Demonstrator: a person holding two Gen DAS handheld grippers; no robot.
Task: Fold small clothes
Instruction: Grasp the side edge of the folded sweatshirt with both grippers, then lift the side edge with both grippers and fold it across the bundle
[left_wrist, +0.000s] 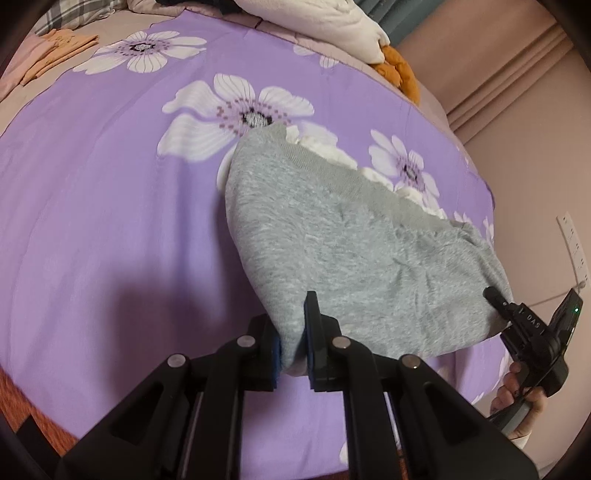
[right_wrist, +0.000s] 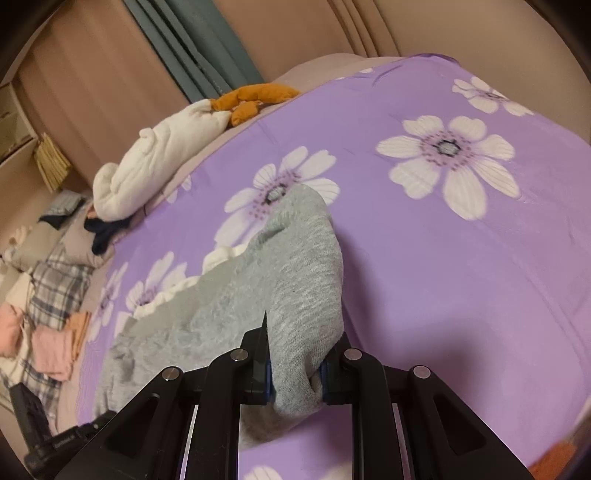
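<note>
Grey garment (left_wrist: 343, 236) with white lining on purple, white-flowered bedsheet (left_wrist: 110, 206).

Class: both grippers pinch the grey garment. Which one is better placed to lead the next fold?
Probably neither alone. The left gripper and right gripper each clamp a near corner of the grey garment, so they should carry it together.

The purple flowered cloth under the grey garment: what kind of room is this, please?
Most likely a bedroom. The purple flowered sheet looks like a bed cover, with a white plush toy at its edge, a teal curtain behind, and folded clothes stacked beside it.
</note>
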